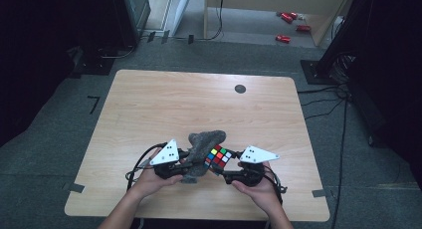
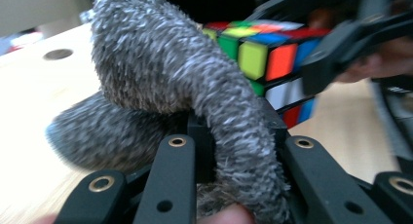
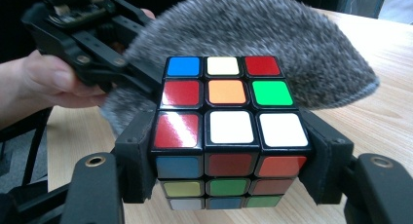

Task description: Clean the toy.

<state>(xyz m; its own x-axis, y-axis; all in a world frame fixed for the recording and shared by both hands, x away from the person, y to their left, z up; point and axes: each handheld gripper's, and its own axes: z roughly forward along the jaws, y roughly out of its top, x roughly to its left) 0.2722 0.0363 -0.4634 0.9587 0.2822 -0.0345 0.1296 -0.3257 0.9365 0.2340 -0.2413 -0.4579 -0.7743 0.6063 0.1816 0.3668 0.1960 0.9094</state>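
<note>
Right gripper view shows your right gripper (image 3: 229,153) clamped on the cube (image 3: 229,131) above the table's near edge, while your left gripper (image 2: 238,151) pinches the cloth (image 2: 175,83) against it, so hard rubbing could twist the cube loose.

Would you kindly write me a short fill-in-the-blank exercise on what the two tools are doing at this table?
1. The right tool is shut on a ____ with coloured squares.
2. The left tool grips a fluffy cloth whose colour is ____.
3. On the cube's upper face in the right gripper view, the centre square is ____.
4. The table top is made of ____.

Missing words: cube; grey; orange; wood
</note>
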